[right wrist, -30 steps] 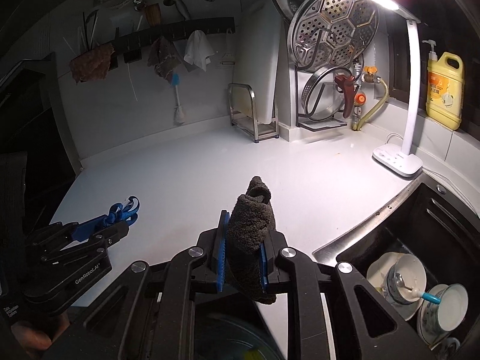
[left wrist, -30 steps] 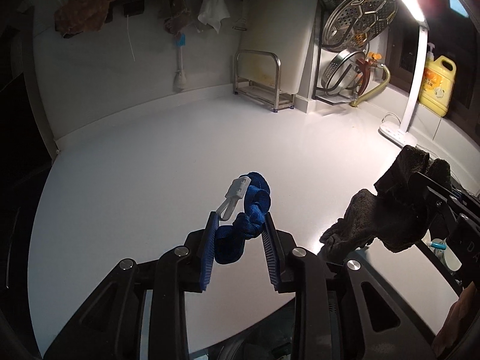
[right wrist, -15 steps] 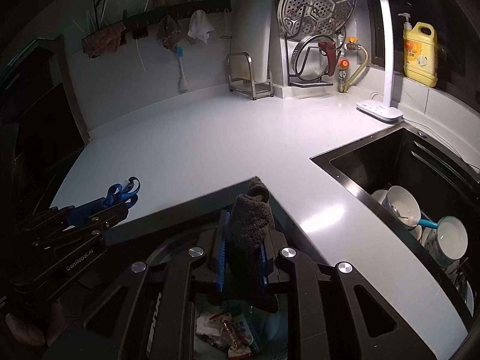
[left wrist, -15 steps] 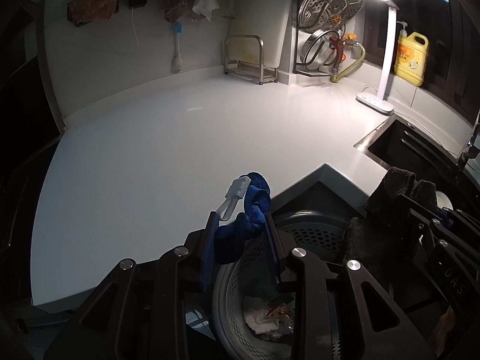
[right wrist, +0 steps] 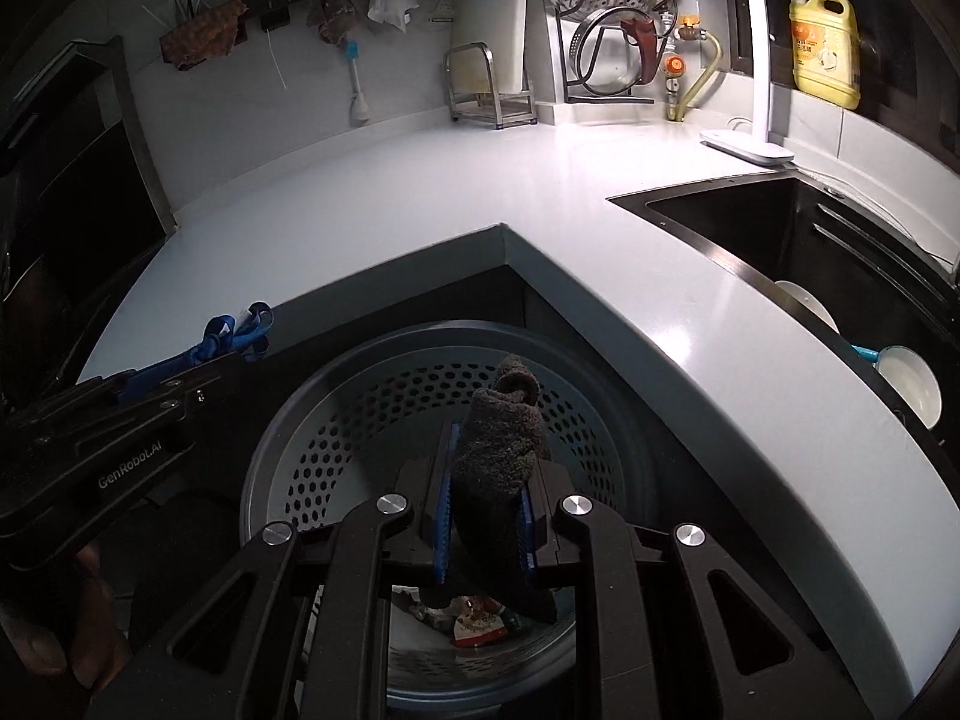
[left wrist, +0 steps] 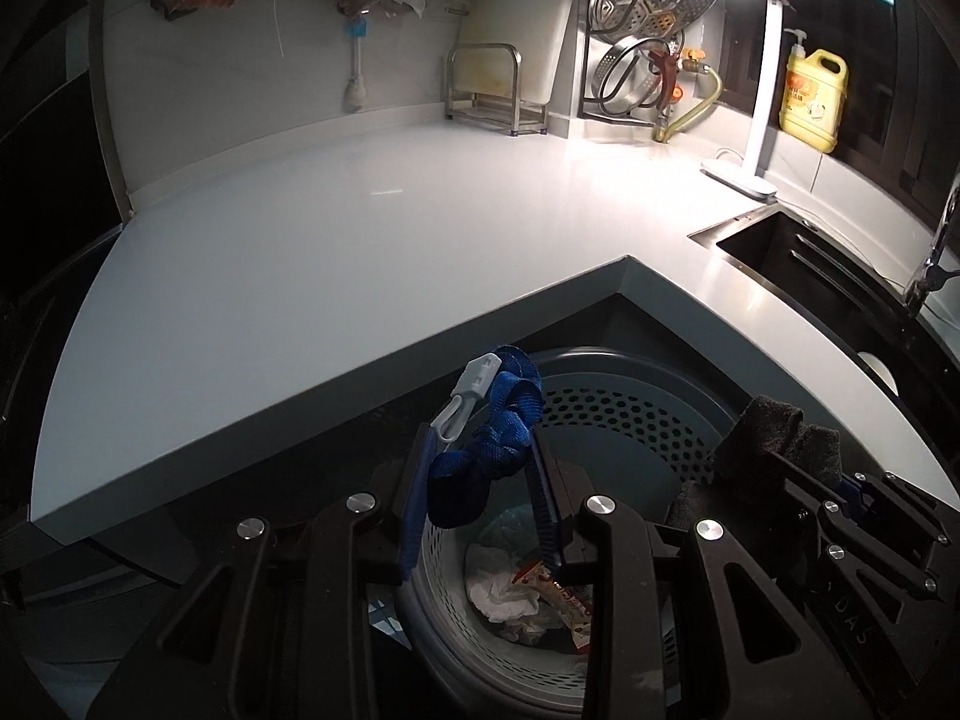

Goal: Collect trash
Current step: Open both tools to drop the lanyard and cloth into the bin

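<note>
With both loads above the perforated bin (right wrist: 336, 420), I centre first: left gripper (left wrist: 480, 480) jaws pinch the blue strap (left wrist: 492, 438), right gripper (right wrist: 483, 516) jaws pinch the dark sock (right wrist: 501, 444).

The round bin (right wrist: 336, 420) sits below the inner corner of the table (left wrist: 336, 252), its mouth open from above. Crumpled paper and wrappers (left wrist: 528, 588) cover only the bottom, leaving deep room inside. The table edge wraps the bin's far side and blocks any level approach from there. The wide middle of the table is bare. Along the back wall stand a metal rack (left wrist: 492, 90), hanging pot racks (left wrist: 642, 12), a lamp (left wrist: 756, 90) and a yellow bottle (left wrist: 813, 99). At right, the sink (right wrist: 810, 252) holds bowls (right wrist: 906, 384).
</note>
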Demonstrator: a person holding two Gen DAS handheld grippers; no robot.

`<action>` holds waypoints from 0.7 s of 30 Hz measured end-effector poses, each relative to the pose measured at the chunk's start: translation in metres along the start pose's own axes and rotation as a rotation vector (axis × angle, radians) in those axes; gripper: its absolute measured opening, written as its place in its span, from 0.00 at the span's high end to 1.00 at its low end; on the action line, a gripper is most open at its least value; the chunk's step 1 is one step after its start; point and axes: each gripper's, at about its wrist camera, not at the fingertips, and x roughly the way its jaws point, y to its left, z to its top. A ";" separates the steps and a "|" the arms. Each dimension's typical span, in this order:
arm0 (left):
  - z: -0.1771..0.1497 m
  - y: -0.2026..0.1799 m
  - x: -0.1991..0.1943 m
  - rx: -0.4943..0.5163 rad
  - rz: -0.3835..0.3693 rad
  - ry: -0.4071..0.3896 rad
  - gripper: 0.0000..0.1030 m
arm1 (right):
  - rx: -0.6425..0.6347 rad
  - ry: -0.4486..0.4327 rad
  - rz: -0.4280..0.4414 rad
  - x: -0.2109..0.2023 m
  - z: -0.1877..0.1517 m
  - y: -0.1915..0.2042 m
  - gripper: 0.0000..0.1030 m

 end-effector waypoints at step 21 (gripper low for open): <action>-0.011 0.005 -0.029 -0.002 0.029 -0.038 0.35 | 0.039 -0.045 -0.034 -0.021 -0.020 0.000 0.41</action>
